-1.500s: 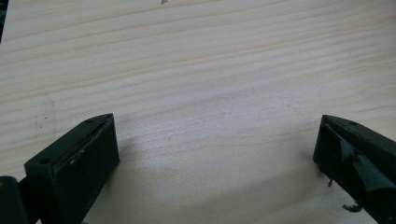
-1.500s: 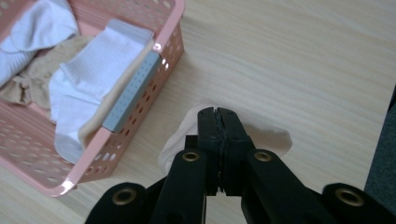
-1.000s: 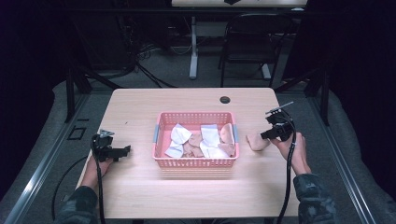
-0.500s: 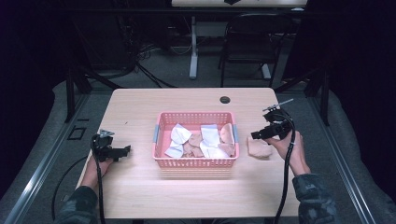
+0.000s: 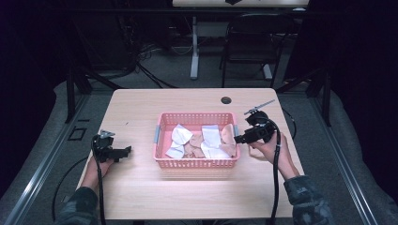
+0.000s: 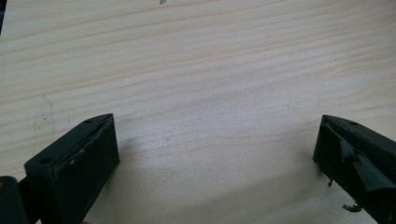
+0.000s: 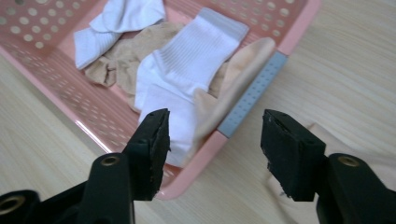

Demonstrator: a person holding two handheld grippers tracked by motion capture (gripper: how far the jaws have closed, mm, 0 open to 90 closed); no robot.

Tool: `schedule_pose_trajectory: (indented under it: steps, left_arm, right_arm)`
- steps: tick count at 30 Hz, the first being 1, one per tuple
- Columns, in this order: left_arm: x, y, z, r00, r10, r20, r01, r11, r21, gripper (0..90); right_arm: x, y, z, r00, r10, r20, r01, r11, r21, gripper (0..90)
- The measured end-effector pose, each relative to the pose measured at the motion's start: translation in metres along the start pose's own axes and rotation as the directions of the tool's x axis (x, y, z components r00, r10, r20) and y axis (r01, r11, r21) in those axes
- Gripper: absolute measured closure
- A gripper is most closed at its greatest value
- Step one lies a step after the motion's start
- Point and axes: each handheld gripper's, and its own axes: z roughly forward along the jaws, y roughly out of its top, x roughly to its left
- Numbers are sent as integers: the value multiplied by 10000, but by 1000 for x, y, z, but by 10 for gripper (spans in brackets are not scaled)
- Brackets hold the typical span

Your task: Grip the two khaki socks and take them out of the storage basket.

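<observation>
The right gripper (image 5: 240,138) hovers above the right end of the pink basket (image 5: 162,129), which stands at the middle of the wooden surface (image 5: 141,187). Its fingers (image 7: 154,140) stand partly apart with nothing between them; they have just been closing slightly after opening. In the right gripper view the fingers frame the basket's grey end handle (image 7: 252,95) and pink rim.

Inside the basket lie white socks (image 7: 182,70) and beige socks (image 7: 126,56), loosely piled. One beige sock (image 7: 247,60) leans against the end wall beside the grey handle. A further beige sock (image 7: 355,144) lies outside the basket, flat on the surface, just beside the right-hand finger in the right gripper view.

The left gripper (image 5: 126,151) rests low at the left side of the surface, well apart from the basket. Its fingers (image 6: 79,158) are spread wide and empty, with bare wood between them.

A small dark round grommet (image 5: 226,100) sits near the far edge.
</observation>
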Motion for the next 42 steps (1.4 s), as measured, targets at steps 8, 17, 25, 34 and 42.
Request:
schedule_pose_trajectory:
  steps: [8,17,25,34,42]
  left_arm:
    - [0,0,0,10000,6,4,-6,10000,6,0]
    - [0,0,0,10000,28,22,-28,10000,-7,0]
    - [0,0,0,10000,41,34,-41,10000,-9,0]
    - [0,0,0,9999,73,73,-73,10000,-9,0]
    - [0,0,0,9999,75,74,-75,10000,-8,0]
  right_arm:
    - [17,3,16,9992,-315,-229,325,9985,442,572]
    - [22,3,29,9986,-360,394,328,9964,781,649]
    - [21,1,36,9956,-485,797,407,9945,968,674]
    - [22,-1,39,9918,-539,1155,463,9966,678,758]
    - [21,-4,45,9922,-600,1095,528,9964,668,849]
